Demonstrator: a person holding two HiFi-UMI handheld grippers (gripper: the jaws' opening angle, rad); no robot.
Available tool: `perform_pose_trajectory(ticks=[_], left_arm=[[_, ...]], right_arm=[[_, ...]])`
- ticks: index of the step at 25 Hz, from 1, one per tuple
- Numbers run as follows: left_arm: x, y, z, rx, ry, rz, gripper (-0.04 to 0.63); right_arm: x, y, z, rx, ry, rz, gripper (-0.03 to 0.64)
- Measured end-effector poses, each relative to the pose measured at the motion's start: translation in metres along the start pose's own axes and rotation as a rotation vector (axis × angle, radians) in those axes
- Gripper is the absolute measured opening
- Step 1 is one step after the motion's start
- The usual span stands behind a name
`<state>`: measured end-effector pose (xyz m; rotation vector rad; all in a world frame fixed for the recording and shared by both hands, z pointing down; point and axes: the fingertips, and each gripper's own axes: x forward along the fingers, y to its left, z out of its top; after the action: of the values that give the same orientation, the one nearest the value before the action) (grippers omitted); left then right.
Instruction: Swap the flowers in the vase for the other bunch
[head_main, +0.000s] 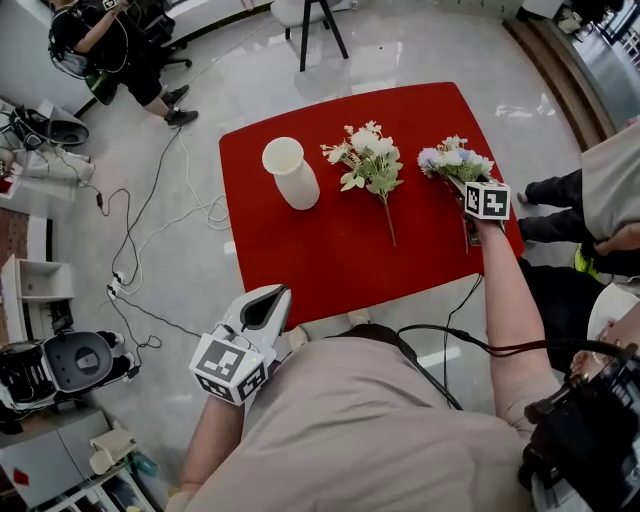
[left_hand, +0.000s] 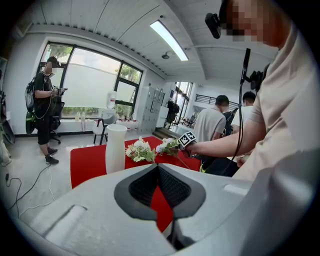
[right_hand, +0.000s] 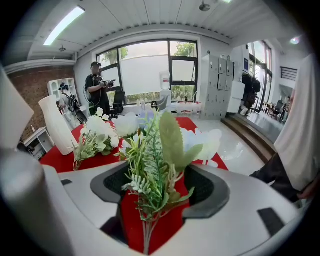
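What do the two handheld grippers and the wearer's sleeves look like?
Both the left gripper and right gripper have light grey moulded shells and dark textured pads. Each carries a cube with black-and-white square markers. The wearer has a beige short-sleeved shirt, and a black cable trails over it.

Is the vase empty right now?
Empty: the white vase stands with a bare mouth; the white bunch and the lilac bunch lie on the red table.

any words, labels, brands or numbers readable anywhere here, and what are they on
No readable text anywhere.
Far marker cube, beside the lilac bunch: black-and-white square pattern, no letters.
Near marker cube: square patterns too, no letters.
Vase: plain white, no label.
Blue sheet in the background: too small to read.
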<state>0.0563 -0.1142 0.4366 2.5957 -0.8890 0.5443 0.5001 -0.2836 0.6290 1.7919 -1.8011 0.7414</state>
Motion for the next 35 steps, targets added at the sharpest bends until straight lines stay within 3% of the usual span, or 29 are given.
perform_pose_trajectory(ticks=[11, 19, 27, 35], left_arm=[[-0.017, 0.007, -0.008, 0.002, -0.016, -0.060, 0.008], [-0.037, 0.017, -0.018, 0.003, -0.026, -0.099, 0.008], [-0.064, 0.027, -0.028, 0.006, -0.038, -0.135, 0.008], [-0.092, 0.040, -0.038, 0.015, -0.055, -0.159, 0.008]], right_arm=[[-0.038, -0.002, -0.002, 0.018, -0.031, -0.082, 0.345], [-0.067, 0.024, -0.007, 0.019, -0.045, -0.102, 0.345], [-0.097, 0.093, -0.014, 0.004, -0.072, -0.070, 0.333], [-0.137, 0.193, -0.015, 0.011, -0.136, 0.046, 0.289]])
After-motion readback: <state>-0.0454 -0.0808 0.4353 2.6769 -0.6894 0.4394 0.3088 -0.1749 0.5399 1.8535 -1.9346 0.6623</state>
